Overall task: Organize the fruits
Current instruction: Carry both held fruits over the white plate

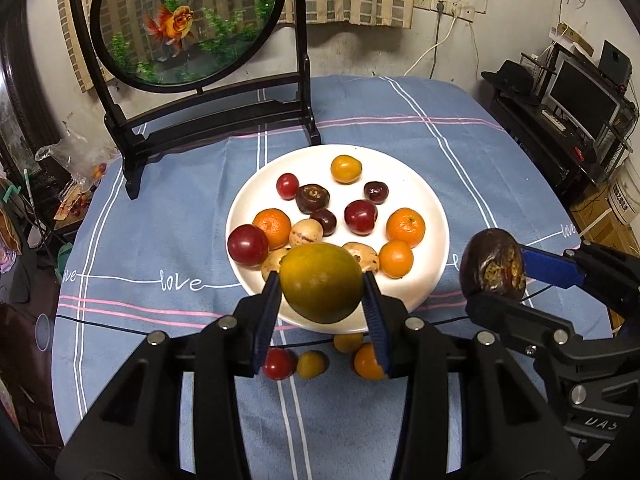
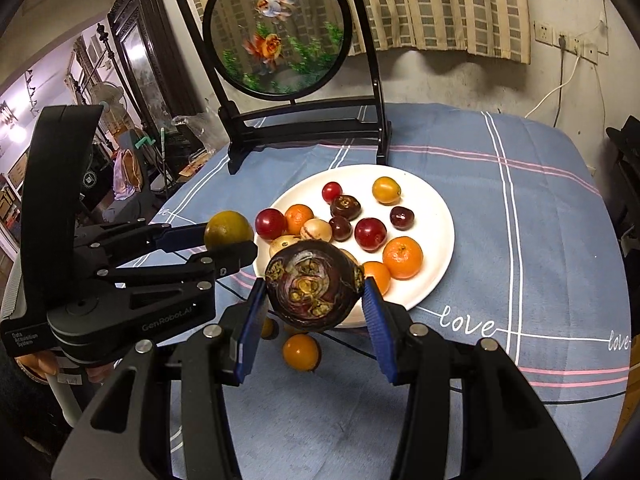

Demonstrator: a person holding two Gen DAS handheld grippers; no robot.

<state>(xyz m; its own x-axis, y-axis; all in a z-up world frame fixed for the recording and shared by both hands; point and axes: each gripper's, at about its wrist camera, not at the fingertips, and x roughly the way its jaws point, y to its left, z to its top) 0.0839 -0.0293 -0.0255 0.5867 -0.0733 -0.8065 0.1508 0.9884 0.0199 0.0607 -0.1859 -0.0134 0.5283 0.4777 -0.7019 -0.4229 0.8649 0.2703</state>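
A white plate [image 1: 434,204] [image 2: 440,220] on the blue cloth carries several fruits: red cherries, small oranges, pale longans and a dark mangosteen. My left gripper [image 1: 322,282] is shut on a green-yellow citrus fruit [image 1: 320,280], lifted over the plate's near edge; the same fruit [image 2: 227,229] shows at left in the right wrist view. My right gripper [image 2: 314,290] is shut on a dark purple mangosteen [image 2: 314,284], raised above the near rim, also in the left wrist view as the mangosteen [image 1: 490,264] at right. Loose small fruits [image 1: 308,362] [image 2: 301,352] lie on the cloth below the grippers.
A black stand with a round goldfish panel [image 1: 184,20] [image 2: 276,28] rises behind the plate. The blue tablecloth [image 1: 480,152] covers a round table. Clutter and a plastic bag [image 1: 76,156] sit off the left edge, a monitor desk [image 1: 580,100] at right.
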